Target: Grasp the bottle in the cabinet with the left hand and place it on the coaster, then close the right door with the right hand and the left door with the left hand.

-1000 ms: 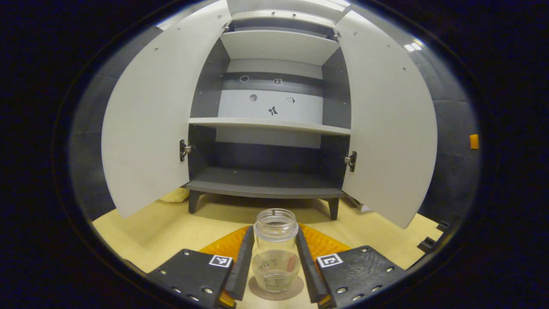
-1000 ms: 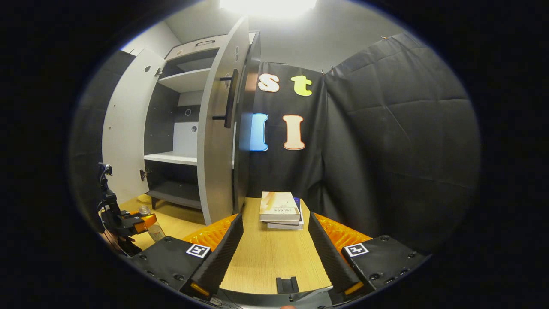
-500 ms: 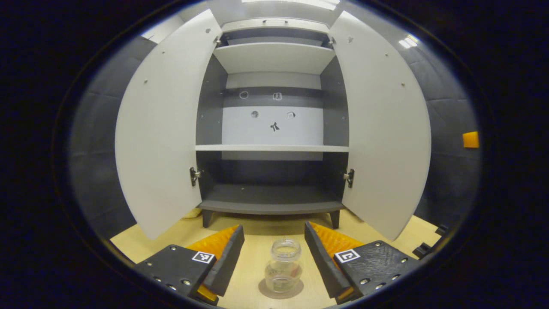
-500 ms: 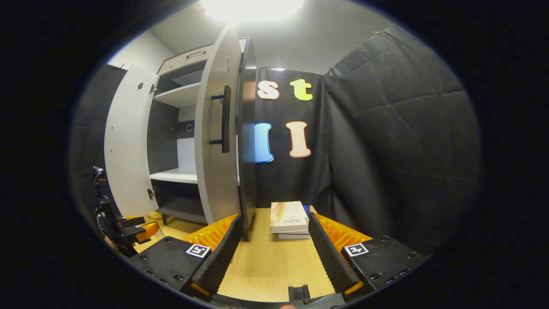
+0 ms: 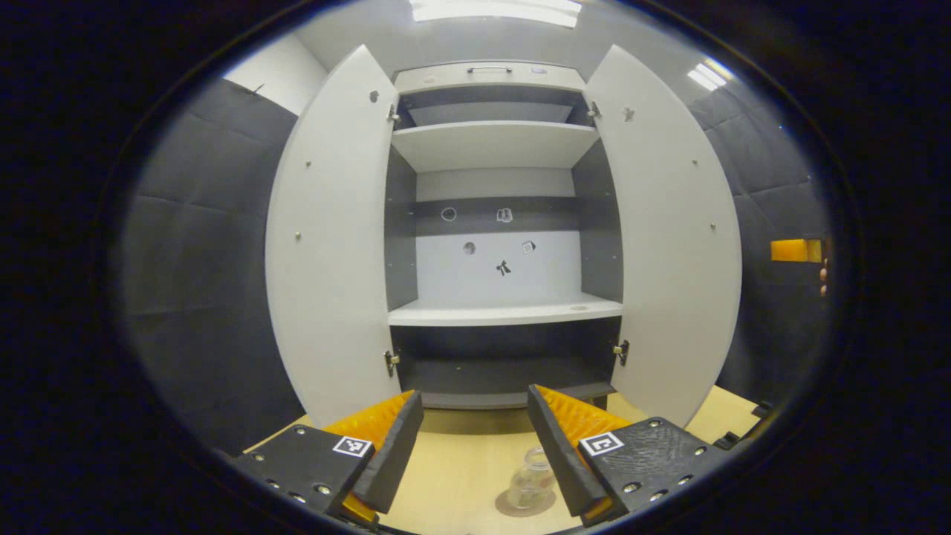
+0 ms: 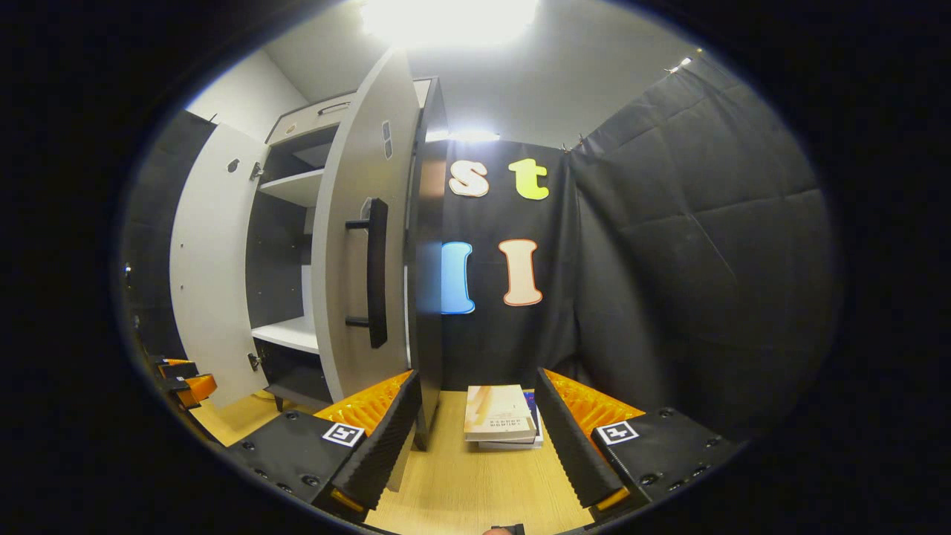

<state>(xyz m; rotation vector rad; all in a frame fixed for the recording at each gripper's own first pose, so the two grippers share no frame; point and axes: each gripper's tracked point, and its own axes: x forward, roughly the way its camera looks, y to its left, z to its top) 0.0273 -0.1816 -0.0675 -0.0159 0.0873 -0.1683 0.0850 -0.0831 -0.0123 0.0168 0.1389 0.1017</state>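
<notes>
**Bottle set down on coaster; both doors stood open**

The bottle (image 5: 532,481) stood upright on the coaster (image 5: 520,507), on the near part of the wooden surface (image 5: 453,475) in front of the cabinet (image 5: 499,223). In the left gripper view the left gripper (image 5: 475,453) hung above and behind it with its jaws apart and nothing between them; the bottle sat low by the right-hand finger, partly hidden by it, apparently not touched.

Handling, as a judgement: the bottle looked like clear glass or hard plastic, small, wide-mouthed and uncapped, probably light, stiff and smooth. It would likely tip if knocked. A regrasp would go best across the straight body below the neck.

The left door (image 5: 327,245) and right door (image 5: 672,245) were swung wide. The shelves inside looked bare.

In the right gripper view the right gripper (image 6: 475,438) also had its jaws apart and empty. The right door's outer face and its dark vertical handle (image 6: 377,271) lay just ahead to the left. The door looked like stiff, flat board; a push on the outer face near the handle should swing it shut. A stack of books (image 6: 499,416) lay on the surface past the fingers.
</notes>
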